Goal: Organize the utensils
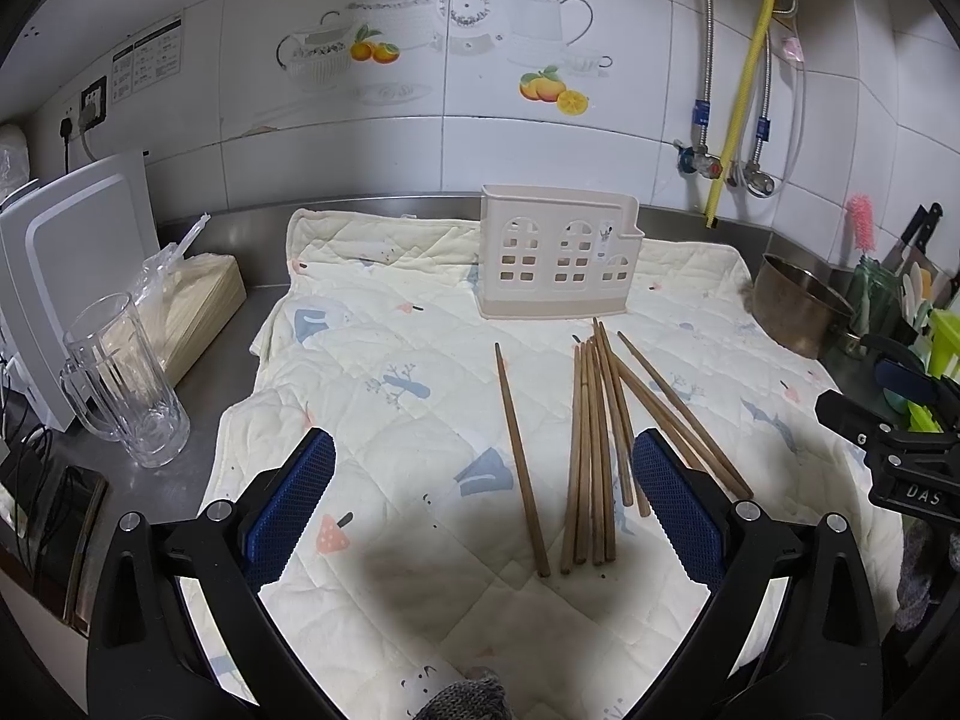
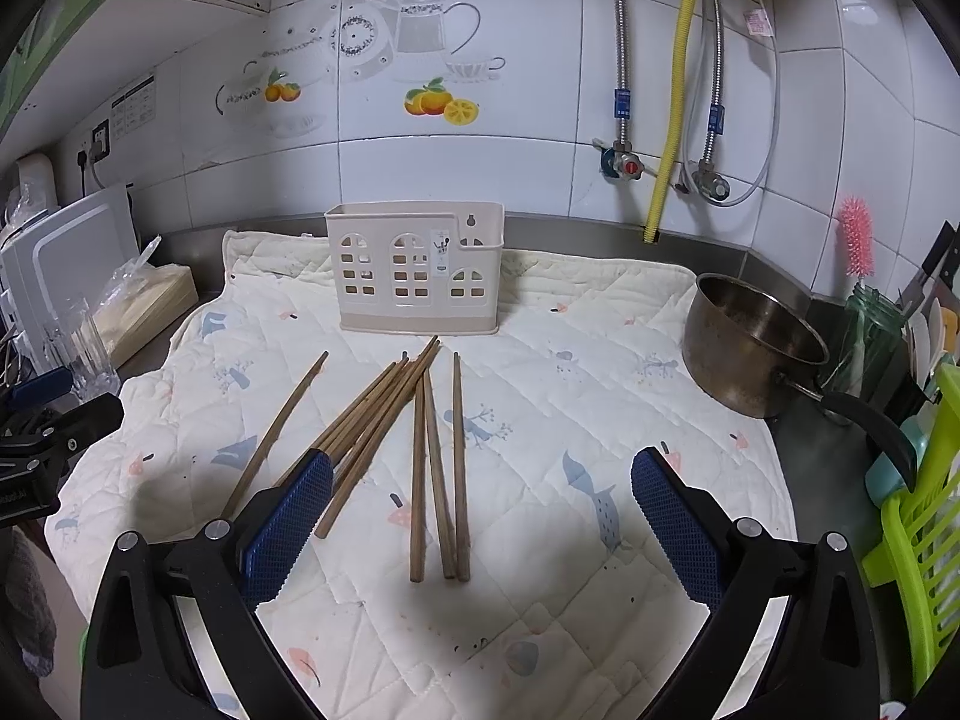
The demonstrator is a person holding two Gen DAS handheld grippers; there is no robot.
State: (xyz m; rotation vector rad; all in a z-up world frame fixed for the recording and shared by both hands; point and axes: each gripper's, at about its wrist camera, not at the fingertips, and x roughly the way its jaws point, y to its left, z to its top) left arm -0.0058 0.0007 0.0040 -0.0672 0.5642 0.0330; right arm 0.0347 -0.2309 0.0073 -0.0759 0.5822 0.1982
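Chopsticks loose on the quilted mat, both tongs spread and empty.

The wooden chopsticks (image 2: 420, 450) lie scattered just in front of the beige utensil holder (image 2: 414, 267), which stands upright on the mat (image 2: 600, 390). Left tongs (image 1: 480, 504) and right tongs (image 2: 480, 516) hover nearer the camera than the holder, touching nothing.
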